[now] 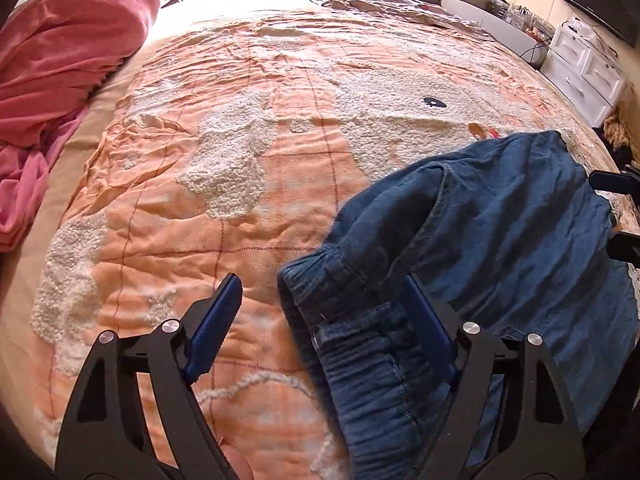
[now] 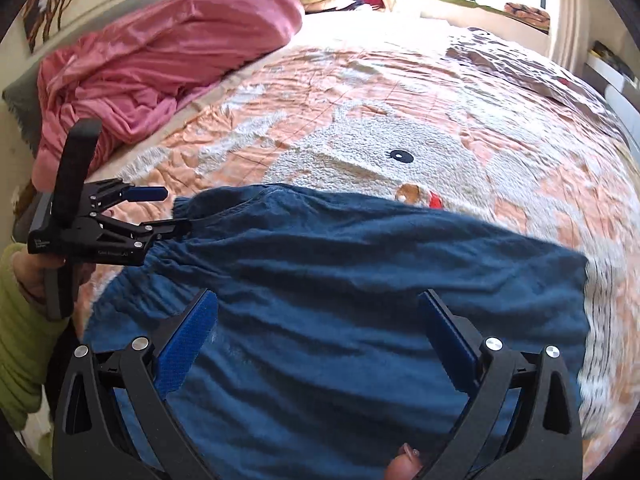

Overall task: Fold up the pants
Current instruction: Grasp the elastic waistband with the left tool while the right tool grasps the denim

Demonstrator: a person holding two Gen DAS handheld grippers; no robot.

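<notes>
Both grippers over pants (image 2: pixel 360 280) on quilt (image 1: pixel 240 140); left gripper (image 1: pixel 320 320) wide apart, waistband at 3 o'clock; right gripper (image 2: pixel 316 336) wide, empty; pink blanket (image 2: pixel 160 52) at 10 o'clock.

Both tools are matte black linkage frames studded with round silver pivot screws, each finger faced with a ribbed blue pad. The left gripper (image 2: pixel 170 210) carries a tall black grip bar and small white lettering on its body, beside a ribbed lime-green sleeve (image 2: pixel 18 344).
</notes>
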